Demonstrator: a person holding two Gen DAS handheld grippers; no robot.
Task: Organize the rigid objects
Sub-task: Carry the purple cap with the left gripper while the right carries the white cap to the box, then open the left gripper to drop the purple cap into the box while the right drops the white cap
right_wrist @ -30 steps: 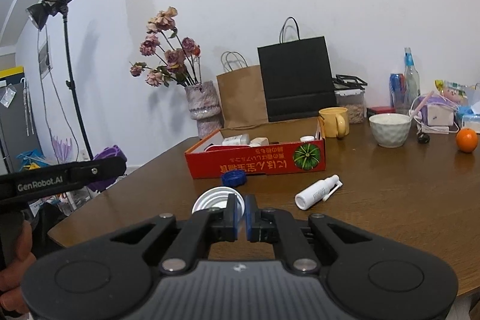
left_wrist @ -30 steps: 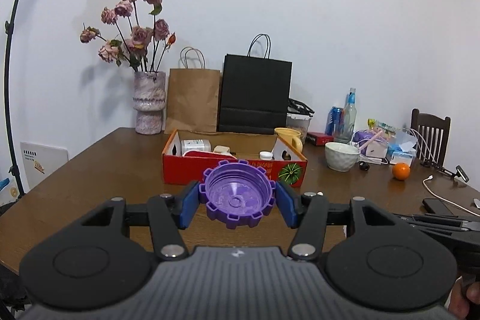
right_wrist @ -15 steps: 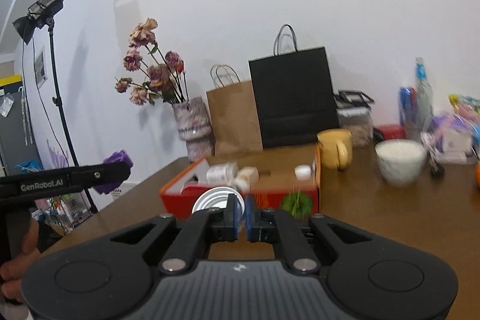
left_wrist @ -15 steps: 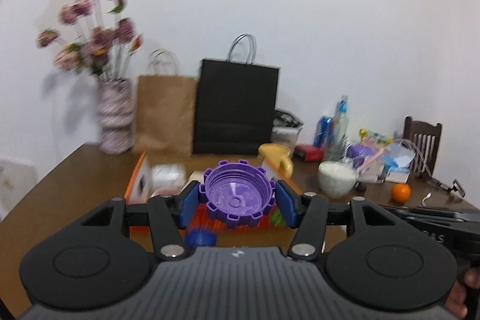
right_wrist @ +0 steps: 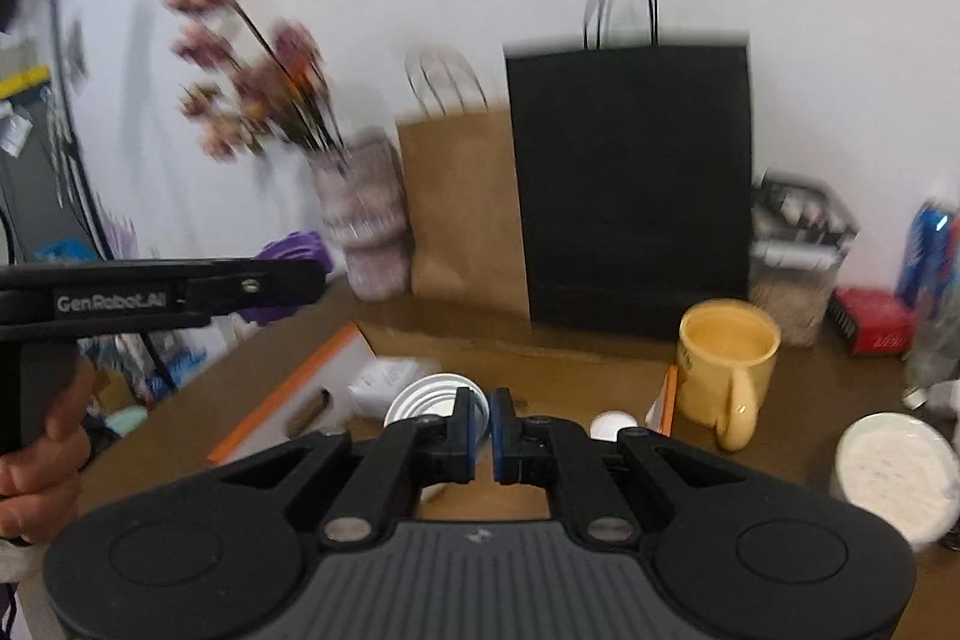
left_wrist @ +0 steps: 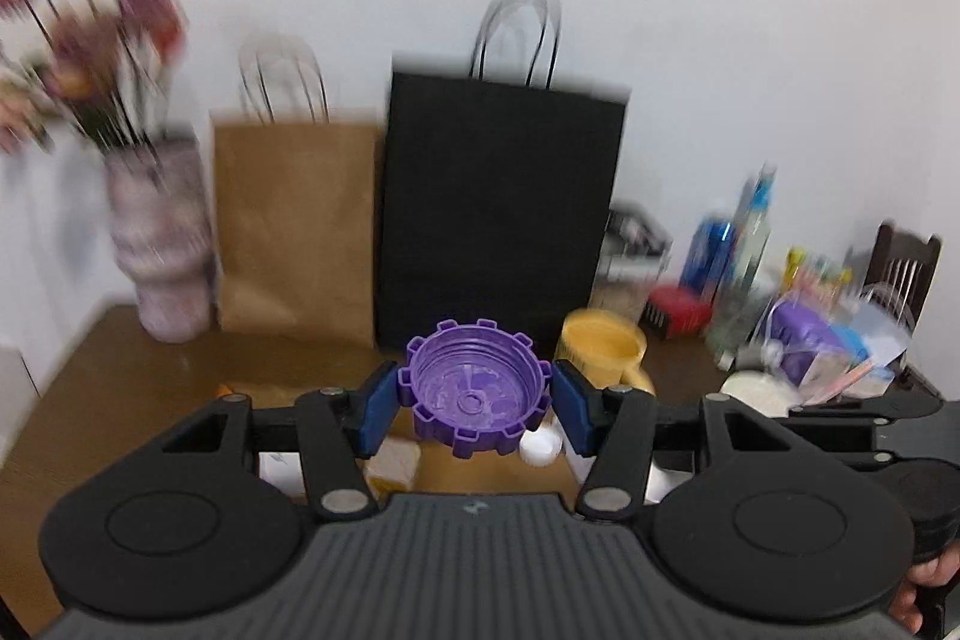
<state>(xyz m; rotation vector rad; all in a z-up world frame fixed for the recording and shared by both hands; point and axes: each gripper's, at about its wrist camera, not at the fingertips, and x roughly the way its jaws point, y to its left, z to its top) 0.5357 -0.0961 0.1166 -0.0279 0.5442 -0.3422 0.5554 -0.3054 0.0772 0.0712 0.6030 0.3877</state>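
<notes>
Gripping a notched purple plastic jar lid (left_wrist: pixel 478 396) by its sides, the left gripper (left_wrist: pixel 474 403) stands partly open above a cardboard box (right_wrist: pixel 336 388) on a brown wooden table (left_wrist: pixel 120 376). The right gripper (right_wrist: pixel 480 427) is clamped onto the rim of a round white lid (right_wrist: pixel 429 396), held over the same box beside a yellow mug (right_wrist: pixel 726 358).

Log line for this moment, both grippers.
left gripper: shut on purple lid | right gripper: shut on white lid | both above cardboard box
</notes>
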